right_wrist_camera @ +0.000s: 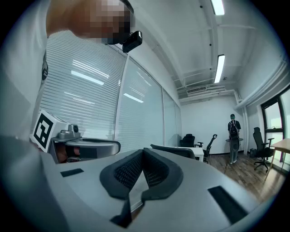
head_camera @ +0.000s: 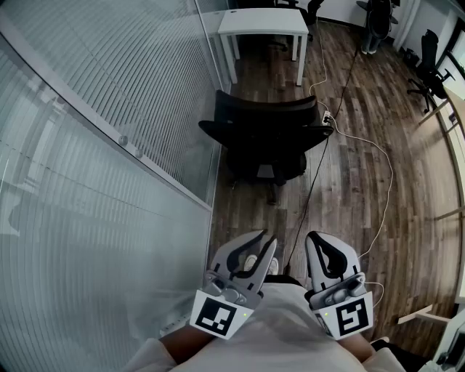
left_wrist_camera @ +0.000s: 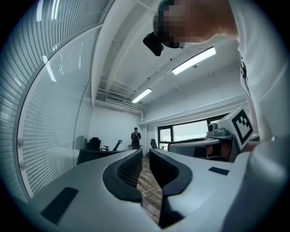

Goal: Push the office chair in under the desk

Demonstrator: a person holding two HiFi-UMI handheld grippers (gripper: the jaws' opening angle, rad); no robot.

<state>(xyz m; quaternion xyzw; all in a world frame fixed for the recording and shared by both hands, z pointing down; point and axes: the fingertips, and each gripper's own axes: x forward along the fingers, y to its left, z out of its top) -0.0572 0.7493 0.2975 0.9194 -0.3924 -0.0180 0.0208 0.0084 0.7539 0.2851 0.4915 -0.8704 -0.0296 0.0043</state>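
Wood-plank floor [head_camera: 356,182] runs beside a frosted glass wall [head_camera: 109,145] to a white desk [head_camera: 263,20] at the far end. The left gripper [head_camera: 267,238] has its jaws a narrow slit apart, with nothing between them. The right gripper [head_camera: 313,237] has its jaws closed tip to tip, empty. The black office chair [head_camera: 269,138] stands on open floor, well apart from the desk and both grippers, its base mostly hidden beneath the seat. A white cable [head_camera: 381,156] trails past it.
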